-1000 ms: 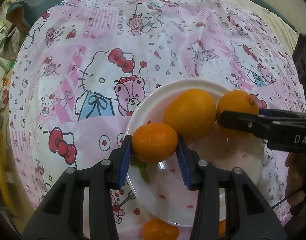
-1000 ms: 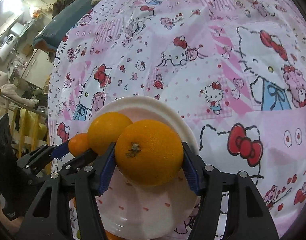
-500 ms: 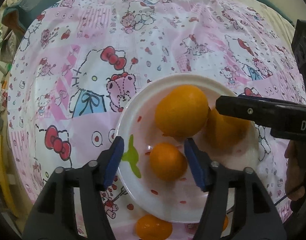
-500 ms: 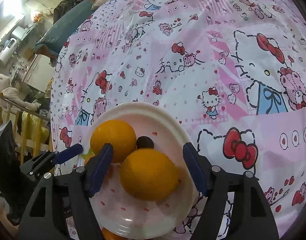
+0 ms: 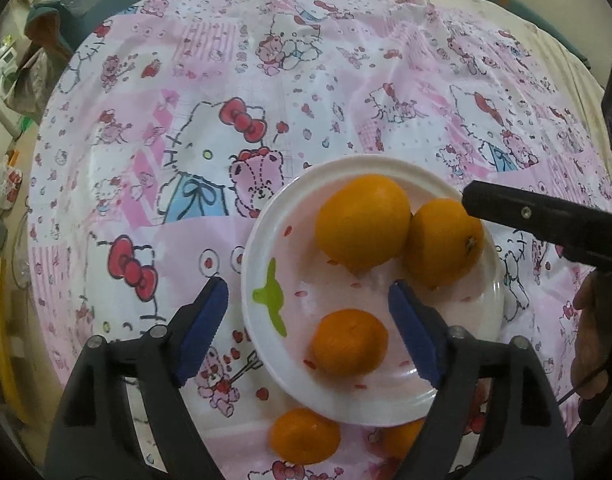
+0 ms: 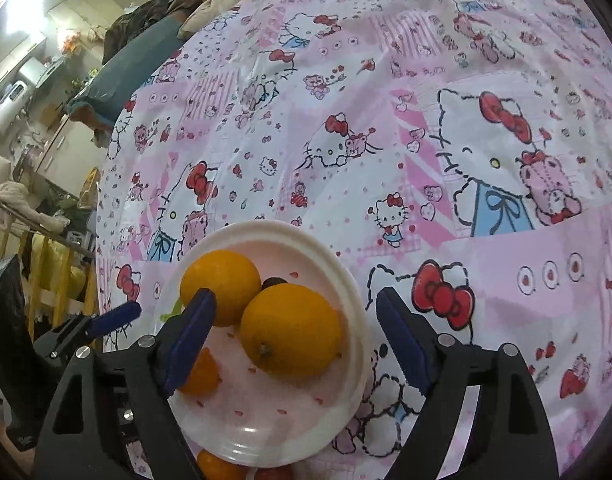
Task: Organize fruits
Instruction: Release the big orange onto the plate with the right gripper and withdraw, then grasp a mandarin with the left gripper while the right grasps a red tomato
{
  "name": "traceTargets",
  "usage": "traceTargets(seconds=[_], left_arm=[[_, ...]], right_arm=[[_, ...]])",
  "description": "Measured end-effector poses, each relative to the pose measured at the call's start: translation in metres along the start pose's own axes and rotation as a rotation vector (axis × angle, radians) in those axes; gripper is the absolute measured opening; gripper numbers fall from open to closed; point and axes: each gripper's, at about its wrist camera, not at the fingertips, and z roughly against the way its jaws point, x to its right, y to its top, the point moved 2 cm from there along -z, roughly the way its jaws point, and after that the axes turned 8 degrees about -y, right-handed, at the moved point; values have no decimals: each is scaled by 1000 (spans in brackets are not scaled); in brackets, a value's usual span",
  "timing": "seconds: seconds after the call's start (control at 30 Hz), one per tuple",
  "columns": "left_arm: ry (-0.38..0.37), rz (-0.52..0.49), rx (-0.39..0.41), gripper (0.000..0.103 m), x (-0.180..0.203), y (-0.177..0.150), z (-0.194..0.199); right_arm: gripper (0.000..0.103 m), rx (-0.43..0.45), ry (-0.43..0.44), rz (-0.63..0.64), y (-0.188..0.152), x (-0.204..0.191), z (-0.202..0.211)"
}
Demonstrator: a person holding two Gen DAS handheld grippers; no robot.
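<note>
Three oranges lie on the white plate (image 5: 262,240): a small mandarin (image 5: 349,341) at the near side, and two larger oranges, one (image 5: 361,222) at the far side touching another (image 5: 441,242) to its right. Your left gripper (image 5: 307,334) hangs above the plate, jaws spread wide and empty, with the mandarin between and below the fingertips. Your right gripper (image 6: 294,338) is likewise spread wide, empty, over the stem-marked orange (image 6: 292,330). Another mandarin (image 5: 304,435) sits on the Hello Kitty tablecloth (image 5: 186,120), just beside the plate's near rim.
</note>
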Motion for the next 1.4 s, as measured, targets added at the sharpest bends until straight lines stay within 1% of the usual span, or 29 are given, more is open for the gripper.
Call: traceTargets(seconds=[0.1,0.2,0.3,0.37,0.43,0.53,0.6,0.67,0.7,0.77,1.03,1.1,1.13,1.3,1.4], left_arm=[[-12,18,25,80,-1,-2,11],[-5,36,52,80,-4,-6,22],[-4,51,57,80,-8,-12,31],[7,43,49,80,-10,-14,37],[5,33,70,80,-10,-17,45],[4,27,109,80,-11,-24,63],[3,26,126,82,-11,-28,72],[-2,46,142,88,-14,-35,82],[-11,60,147,88,-16,-38,87],[-27,80,149,89,-18,-45,94],[-2,88,151,89,-18,-72,112],[0,101,135,89,-19,-78,112],[-10,114,131,89,-21,-81,112],[-20,151,136,89,-23,-88,114],[-15,161,134,89,-23,-88,112]], right_arm=[[89,33,-18,10,-3,-5,14],[91,65,-48,27,-9,-9,27],[92,72,-48,21,-14,-10,39],[92,85,-59,24,-16,-11,50],[92,101,-70,26,-20,-10,60],[92,104,-62,2,-31,-7,72],[92,105,-52,-9,-40,-8,79],[92,111,-55,3,-50,-12,84],[92,112,-56,9,-57,-15,87],[92,111,-50,13,-66,-18,91],[92,110,-12,-22,-101,-19,111],[92,108,-8,-37,-106,-16,113],[92,108,-9,-43,-108,-15,115],[92,95,-3,-89,-114,-9,112],[92,78,-15,-92,-114,-8,105]])
